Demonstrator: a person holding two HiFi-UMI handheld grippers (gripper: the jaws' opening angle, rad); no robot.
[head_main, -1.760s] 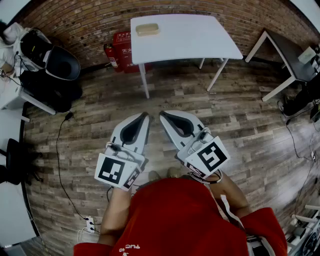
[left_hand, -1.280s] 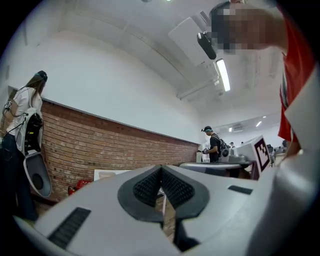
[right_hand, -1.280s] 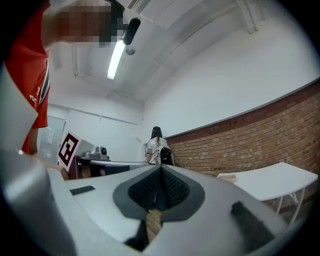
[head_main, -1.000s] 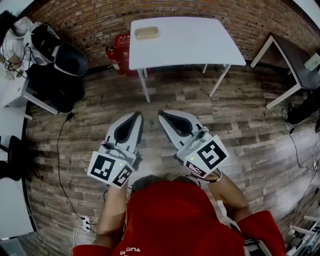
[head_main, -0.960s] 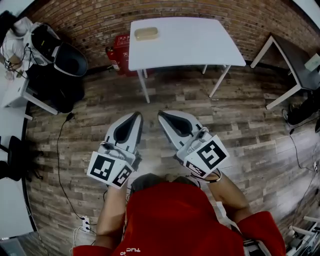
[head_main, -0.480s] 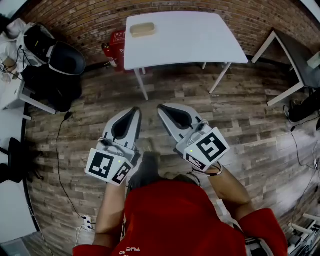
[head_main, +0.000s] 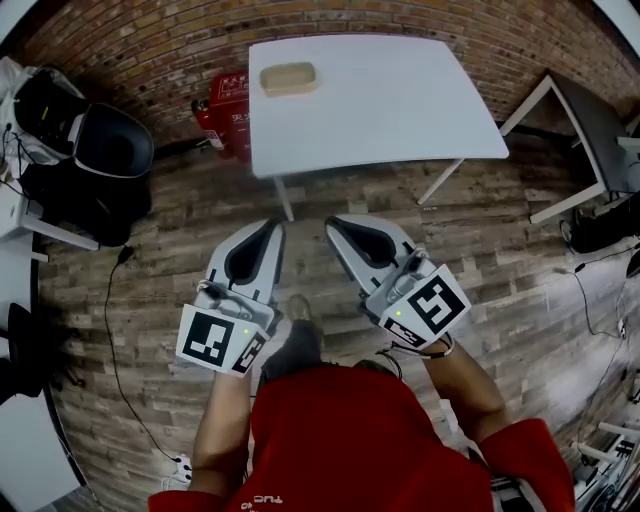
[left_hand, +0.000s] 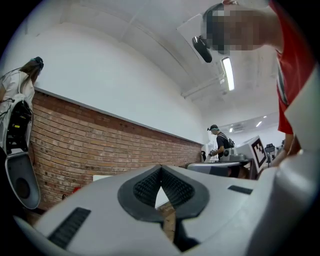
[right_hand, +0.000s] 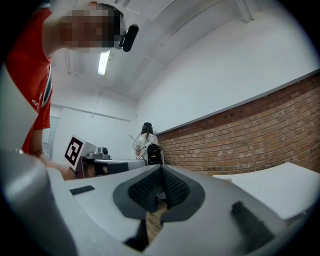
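Two grippers hang over the plank floor (head_main: 150, 250) just short of the white table (head_main: 400, 100). They sit side by side and close together, on the person's side of its near edge. The left gripper (head_main: 274, 227) has its jaws pressed fully together with nothing between them; in the left gripper view (left_hand: 161, 168) the ribbed dark pads (left_hand: 146, 186) meet at the tip. The right gripper (head_main: 333, 223) is likewise closed all the way and empty, and its pads (right_hand: 176, 189) touch in the right gripper view (right_hand: 161, 168). Both point towards the table without touching it. On the table's far left corner, well apart from both grippers, lies a tan block (head_main: 288, 78), flat and rounded at the corners; what it is made of cannot be told. Behind the table runs a brick wall (head_main: 140, 40), and against it, just left of the table's left legs, stand a red fire extinguisher (head_main: 207, 121) and a red box (head_main: 238, 100). A dark table (head_main: 592, 108) stands right of the white one.
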